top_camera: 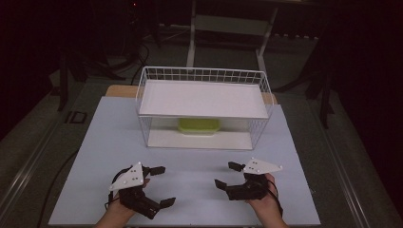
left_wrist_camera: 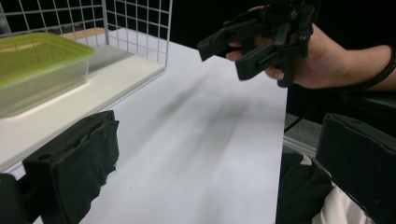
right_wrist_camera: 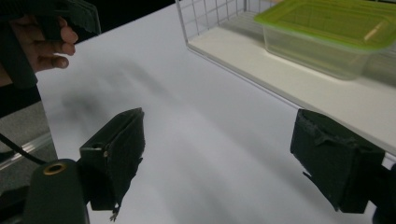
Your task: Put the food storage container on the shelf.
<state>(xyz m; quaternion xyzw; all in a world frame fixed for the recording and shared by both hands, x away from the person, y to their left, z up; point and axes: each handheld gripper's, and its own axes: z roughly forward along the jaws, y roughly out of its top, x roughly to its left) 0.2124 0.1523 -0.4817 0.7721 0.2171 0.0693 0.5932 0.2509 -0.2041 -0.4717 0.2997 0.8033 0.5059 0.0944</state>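
A clear tub with a lime-green lid sits closed.

A pale table stands lit in a dim room. Beyond it, grey floor, dark stand legs at both sides, and perhaps a white frame.

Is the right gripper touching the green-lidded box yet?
Apart. The high view shows the right gripper open over bare mat, well short of the box in the rack.
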